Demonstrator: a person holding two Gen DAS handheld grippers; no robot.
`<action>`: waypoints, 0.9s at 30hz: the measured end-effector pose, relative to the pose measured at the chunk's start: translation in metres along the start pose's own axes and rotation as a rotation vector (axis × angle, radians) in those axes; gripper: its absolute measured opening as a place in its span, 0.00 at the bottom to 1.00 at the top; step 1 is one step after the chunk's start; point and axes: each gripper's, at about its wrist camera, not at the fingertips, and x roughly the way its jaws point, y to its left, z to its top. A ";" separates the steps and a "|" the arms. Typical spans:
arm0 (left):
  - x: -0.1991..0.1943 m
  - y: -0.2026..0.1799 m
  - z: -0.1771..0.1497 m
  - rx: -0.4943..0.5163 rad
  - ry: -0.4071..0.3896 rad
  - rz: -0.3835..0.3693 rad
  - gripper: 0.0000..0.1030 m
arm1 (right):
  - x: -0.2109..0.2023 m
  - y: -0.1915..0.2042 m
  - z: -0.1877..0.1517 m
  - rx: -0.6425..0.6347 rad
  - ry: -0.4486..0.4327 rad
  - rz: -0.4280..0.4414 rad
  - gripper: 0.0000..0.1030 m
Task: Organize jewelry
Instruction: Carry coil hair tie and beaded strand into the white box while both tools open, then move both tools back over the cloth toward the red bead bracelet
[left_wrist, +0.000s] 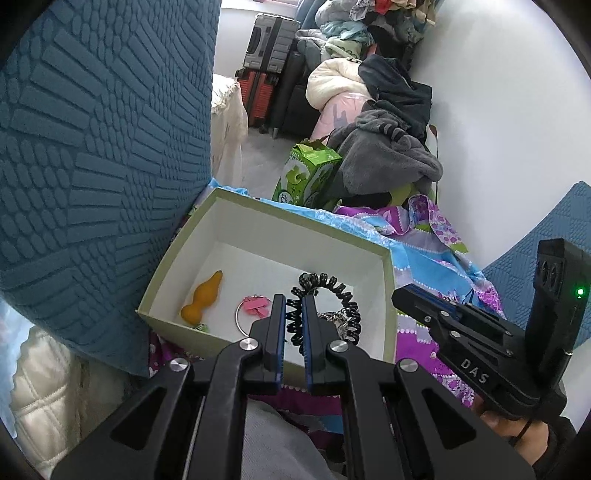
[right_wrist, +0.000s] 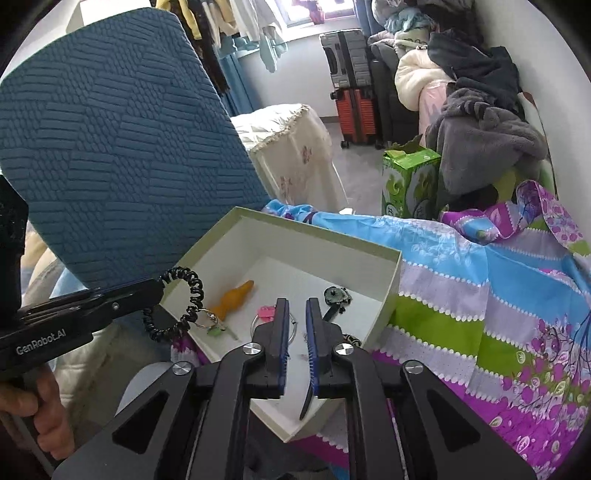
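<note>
An open pale-green box (left_wrist: 388, 280) with a white inside sits on a patterned cloth; it also shows in the right wrist view (right_wrist: 393, 291). Inside lie an orange gourd charm (left_wrist: 202, 298), a metal ring with a pink tag (left_wrist: 251, 309) and a dark brooch (right_wrist: 335, 296). My left gripper (left_wrist: 294, 301) is shut on a black coil bracelet (left_wrist: 332, 306) and holds it over the box's near-left edge; the coil (right_wrist: 184, 306) hangs from it with a small ring. My right gripper (right_wrist: 297, 304) is narrowly open and empty above the box's near side.
A blue textured chair back (right_wrist: 110, 147) stands just left of the box. The colourful cloth (right_wrist: 480, 295) spreads to the right. A green carton (right_wrist: 406, 181), piled clothes (right_wrist: 480, 129) and suitcases (right_wrist: 351, 85) lie beyond.
</note>
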 end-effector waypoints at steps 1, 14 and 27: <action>-0.001 -0.003 0.001 0.010 -0.001 -0.004 0.08 | -0.003 -0.001 0.002 0.000 -0.006 0.003 0.17; -0.036 -0.046 0.021 0.061 -0.067 -0.002 0.29 | -0.093 -0.026 0.033 -0.008 -0.163 -0.039 0.26; -0.066 -0.135 0.029 0.187 -0.153 -0.112 0.29 | -0.193 -0.070 0.019 0.008 -0.329 -0.172 0.26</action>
